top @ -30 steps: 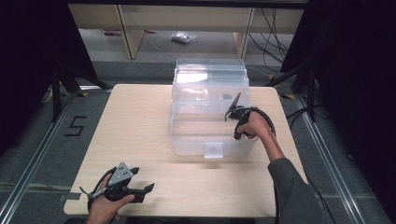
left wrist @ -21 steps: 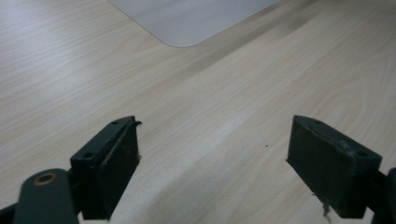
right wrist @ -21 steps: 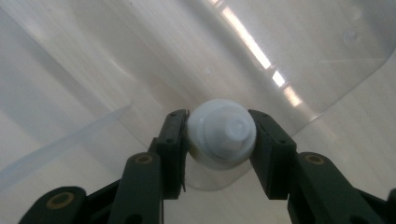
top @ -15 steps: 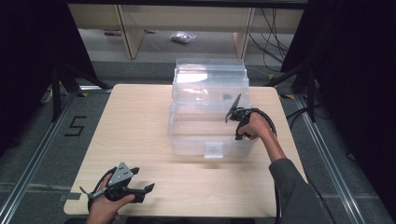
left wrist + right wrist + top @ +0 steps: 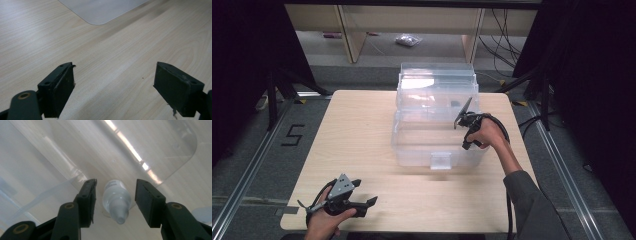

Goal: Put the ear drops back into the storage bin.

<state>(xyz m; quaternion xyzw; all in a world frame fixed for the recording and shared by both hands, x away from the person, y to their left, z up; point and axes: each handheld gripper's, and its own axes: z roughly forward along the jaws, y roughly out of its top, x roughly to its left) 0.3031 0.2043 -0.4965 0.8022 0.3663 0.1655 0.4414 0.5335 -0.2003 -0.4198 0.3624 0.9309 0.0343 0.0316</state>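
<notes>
A small dropper bottle (image 5: 116, 201) is framed by the right tongs (image 5: 115, 195) inside a clear plastic storage bin (image 5: 437, 125).

The bottle is seen lying on the bin's floor, nozzle towards the camera, between the parted, unclenched jaws and not yet touched by either. The pick-up appears to be in hand; a little more descent and a squeeze across the bottle's body would be called for next. The left tongs (image 5: 362, 204) are held spread and empty over the tabletop (image 5: 362, 130), well short of the bin's near wall.
</notes>
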